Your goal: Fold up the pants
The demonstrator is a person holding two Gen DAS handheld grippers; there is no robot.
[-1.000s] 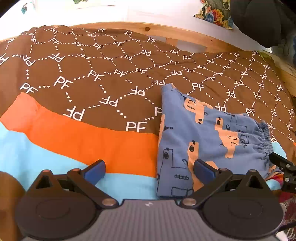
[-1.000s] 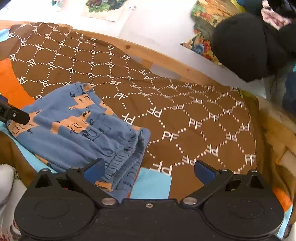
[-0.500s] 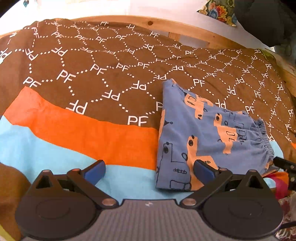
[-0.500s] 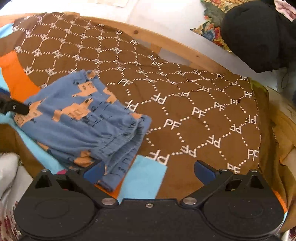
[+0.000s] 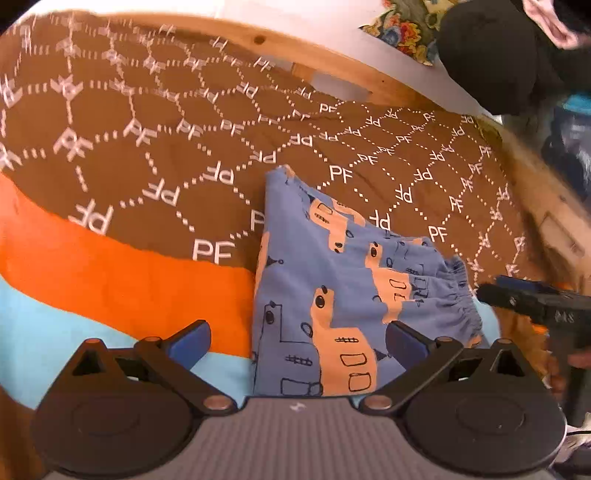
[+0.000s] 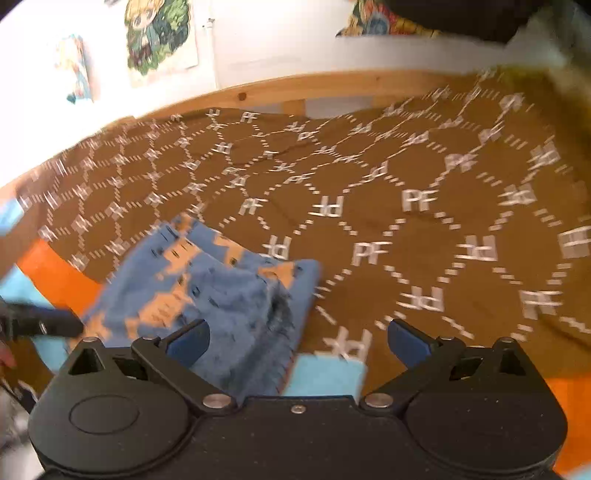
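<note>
Behind blur, folded pants (image 6: 221, 291), half-hidden.

A brown bedspread (image 5: 155, 155) printed with white "PF" letters and dotted hexagons, banded in orange and light blue, covers a bed with a wooden frame (image 6: 280, 90). Cartoon posters (image 6: 160, 37) hang on the white wall; a floral cloth (image 5: 402, 27) lies beyond.

Wood bed frame (image 6: 332, 86) — white wall (image 6: 258, 37) w/ posters (image 6: 160, 35).

Black linkages, blue fingers (image 5: 190, 341)
</note>
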